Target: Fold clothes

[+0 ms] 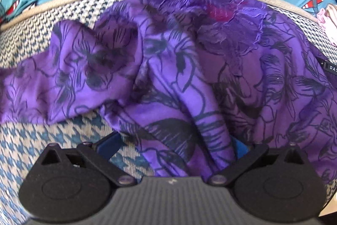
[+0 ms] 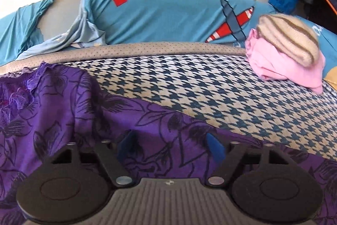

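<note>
A crumpled purple garment (image 1: 189, 69) was spread over a houndstooth cushion (image 2: 210, 85). The left tool (image 1: 174, 147) was held wide open, a fold of the garment lying between its fingers. The right tool (image 2: 170, 144) was likewise held open above the cloth, nothing gripped. Pink folded clothes (image 2: 282, 66) were stacked well apart.
</note>
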The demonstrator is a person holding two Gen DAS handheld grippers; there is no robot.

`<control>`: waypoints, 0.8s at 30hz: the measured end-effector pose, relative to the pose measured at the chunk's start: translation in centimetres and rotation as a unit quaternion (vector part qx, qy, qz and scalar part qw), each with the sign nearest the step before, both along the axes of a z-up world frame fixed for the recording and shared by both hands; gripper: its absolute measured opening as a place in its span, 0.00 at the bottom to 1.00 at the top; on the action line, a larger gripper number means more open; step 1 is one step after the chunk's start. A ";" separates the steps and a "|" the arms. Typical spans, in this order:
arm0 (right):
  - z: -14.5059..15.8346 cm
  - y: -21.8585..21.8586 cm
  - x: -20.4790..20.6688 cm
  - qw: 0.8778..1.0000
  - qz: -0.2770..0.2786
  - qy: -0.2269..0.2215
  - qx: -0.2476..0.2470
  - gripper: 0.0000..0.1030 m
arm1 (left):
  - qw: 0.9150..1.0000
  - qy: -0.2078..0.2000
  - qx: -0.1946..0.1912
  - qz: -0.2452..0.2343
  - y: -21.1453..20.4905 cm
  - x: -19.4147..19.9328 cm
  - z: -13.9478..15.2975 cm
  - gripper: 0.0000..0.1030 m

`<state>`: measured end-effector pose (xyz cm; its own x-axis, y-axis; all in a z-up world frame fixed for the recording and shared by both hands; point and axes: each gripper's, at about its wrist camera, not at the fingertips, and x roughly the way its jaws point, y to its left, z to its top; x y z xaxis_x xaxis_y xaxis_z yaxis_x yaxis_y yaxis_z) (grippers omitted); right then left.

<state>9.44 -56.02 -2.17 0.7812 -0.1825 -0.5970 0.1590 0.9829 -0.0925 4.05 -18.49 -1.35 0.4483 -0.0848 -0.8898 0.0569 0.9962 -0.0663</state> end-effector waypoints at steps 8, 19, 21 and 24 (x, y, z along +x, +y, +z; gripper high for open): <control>-0.2 1.7 0.6 0.999 0.018 -0.006 -0.036 0.15 | 1.000 -0.008 0.006 -0.005 -0.4 -0.2 -0.2 1.00; 1.0 1.0 0.7 0.997 -0.050 -0.047 -0.027 0.02 | 1.000 -0.013 0.006 -0.001 -0.3 0.0 -0.2 1.00; 1.5 0.6 0.7 0.995 -0.075 -0.061 -0.028 0.02 | 1.000 -0.013 0.005 0.001 -0.3 0.1 -0.2 1.00; 1.9 -0.4 0.9 0.992 -0.104 -0.064 -0.007 0.02 | 1.000 -0.013 0.005 0.004 -0.2 0.2 -0.2 1.00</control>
